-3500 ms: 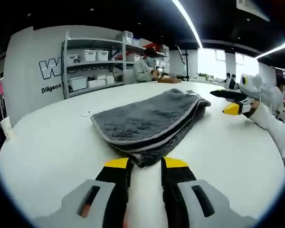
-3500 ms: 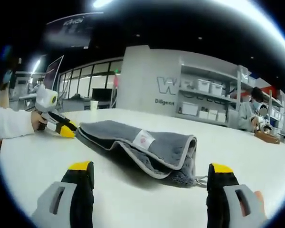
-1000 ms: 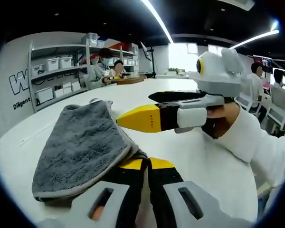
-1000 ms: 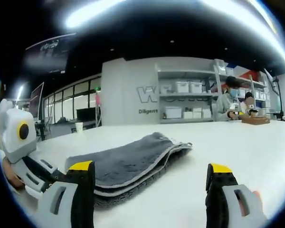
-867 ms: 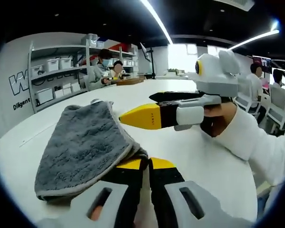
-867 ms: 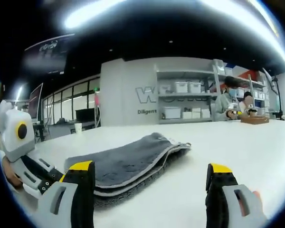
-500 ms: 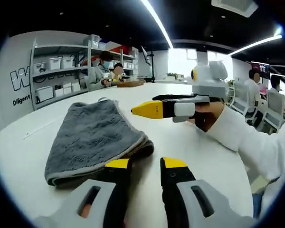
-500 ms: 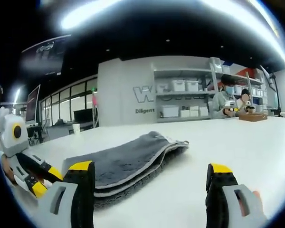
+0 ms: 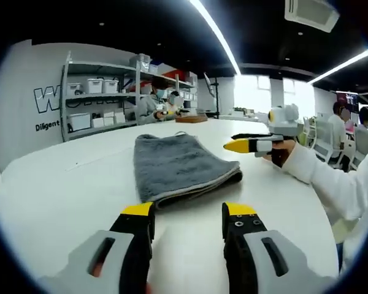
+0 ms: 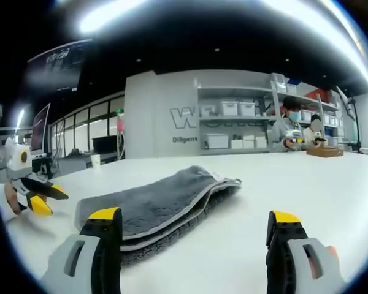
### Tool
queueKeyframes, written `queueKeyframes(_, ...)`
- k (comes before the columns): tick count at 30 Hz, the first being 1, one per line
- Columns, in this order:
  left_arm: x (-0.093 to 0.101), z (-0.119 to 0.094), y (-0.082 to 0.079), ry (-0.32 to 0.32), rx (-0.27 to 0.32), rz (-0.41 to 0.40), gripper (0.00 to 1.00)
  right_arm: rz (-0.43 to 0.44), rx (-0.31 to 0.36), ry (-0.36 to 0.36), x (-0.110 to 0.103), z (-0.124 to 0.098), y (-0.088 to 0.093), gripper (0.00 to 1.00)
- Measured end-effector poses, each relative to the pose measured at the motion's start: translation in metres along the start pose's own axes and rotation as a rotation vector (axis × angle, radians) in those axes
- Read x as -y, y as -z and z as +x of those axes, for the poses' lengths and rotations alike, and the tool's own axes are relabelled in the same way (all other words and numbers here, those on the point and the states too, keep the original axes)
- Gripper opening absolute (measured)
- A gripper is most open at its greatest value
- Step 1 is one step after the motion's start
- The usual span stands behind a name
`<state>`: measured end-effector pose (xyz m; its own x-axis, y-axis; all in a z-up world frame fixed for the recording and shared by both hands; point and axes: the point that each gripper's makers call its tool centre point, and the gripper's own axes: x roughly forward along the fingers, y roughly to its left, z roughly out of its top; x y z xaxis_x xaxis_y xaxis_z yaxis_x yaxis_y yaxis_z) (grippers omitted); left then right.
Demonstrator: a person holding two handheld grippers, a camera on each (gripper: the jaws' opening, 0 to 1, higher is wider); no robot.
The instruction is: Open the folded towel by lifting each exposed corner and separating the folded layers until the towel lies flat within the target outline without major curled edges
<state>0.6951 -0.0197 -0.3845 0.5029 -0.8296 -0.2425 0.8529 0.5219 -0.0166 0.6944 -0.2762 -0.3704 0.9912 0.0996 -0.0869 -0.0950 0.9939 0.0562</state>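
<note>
My left gripper (image 9: 187, 212) sits with its yellow-tipped black jaws parted a modest way and nothing between them, just short of the towel's (image 9: 179, 166) near edge. The towel is thick grey plush, a folded oblong with a paler bound hem; its stacked layers show as a rounded lip along the near and right sides. It lies on the smooth white table (image 9: 55, 202), roughly at the middle of it. Right of the towel, my right gripper (image 9: 250, 144) hangs above the table, apart from the cloth, its jaws spread, a white sleeve (image 9: 331, 184) behind it.

In the right gripper view my jaws stand wide apart and empty, the towel (image 10: 153, 205) lying ahead between them, its hemmed layers fanned slightly at the far right corner. Left of the towel, my left gripper (image 10: 44, 198) is clear of the cloth. Behind the towel stand grey shelves (image 10: 239, 125) of white bins
</note>
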Motion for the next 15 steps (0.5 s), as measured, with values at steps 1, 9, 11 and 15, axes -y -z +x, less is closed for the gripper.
queueKeyframes(1, -0.007, -0.003, 0.001, -0.015, 0.001, 0.001, 0.5, -0.001, 0.0, 0.001, 0.0, 0.0, 0.0, 0.98)
queueKeyframes(9, -0.066, -0.036, -0.003, -0.142, 0.042, 0.012, 0.72, -0.002, -0.03, 0.017, 0.005, 0.002, 0.007, 0.98)
queueKeyframes(11, -0.081, -0.046, -0.001, -0.17, 0.053, 0.01, 0.74, -0.008, -0.038, 0.023, 0.006, 0.002, 0.009, 0.98)
queueKeyframes(15, -0.103, -0.064, 0.001, -0.212, 0.065, -0.089, 0.81, -0.018, -0.046, 0.027, 0.006, 0.001, 0.011, 0.98)
